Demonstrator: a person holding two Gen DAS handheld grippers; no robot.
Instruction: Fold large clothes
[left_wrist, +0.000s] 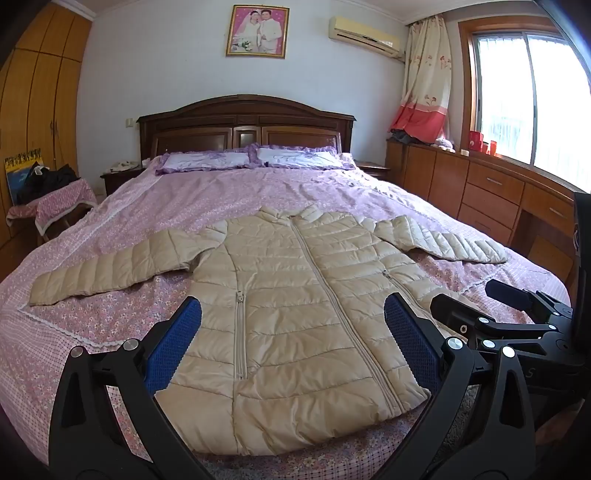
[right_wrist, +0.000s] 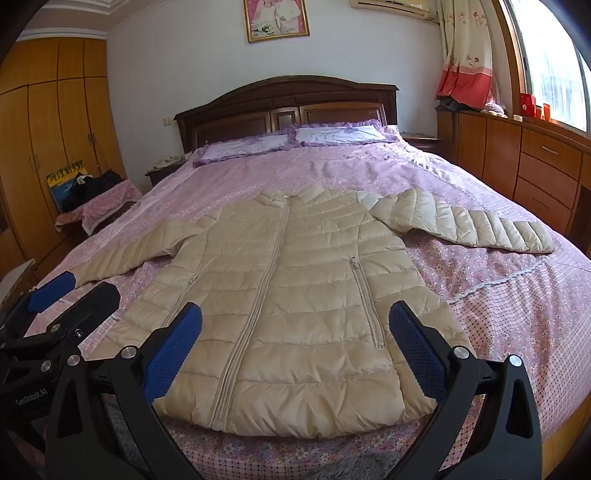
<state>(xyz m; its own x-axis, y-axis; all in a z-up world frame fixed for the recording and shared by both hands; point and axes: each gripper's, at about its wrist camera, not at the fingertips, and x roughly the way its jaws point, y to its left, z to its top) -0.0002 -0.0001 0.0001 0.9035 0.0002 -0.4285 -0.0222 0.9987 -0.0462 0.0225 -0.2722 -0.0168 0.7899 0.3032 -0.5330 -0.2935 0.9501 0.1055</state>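
Left wrist view: the left gripper (left_wrist: 291, 314) hangs above the jacket (left_wrist: 291, 295), its blue pads (left_wrist: 173, 347) spread wide, holding nothing. The jacket lies flat and zipped on the bed (left_wrist: 258, 188), sleeves out.

Right wrist view: the right gripper (right_wrist: 295, 317) is likewise spread wide and empty above the jacket's (right_wrist: 288, 280) hem.

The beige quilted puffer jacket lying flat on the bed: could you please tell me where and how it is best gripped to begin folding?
Probably at the sleeve cuffs. The beige quilted puffer jacket lies zipped and front-up on the pink floral bedspread, sleeves spread out sideways. The open left gripper could pinch the left cuff from its outer side, the open right gripper the right cuff, each thin free edge lifting easily inward.
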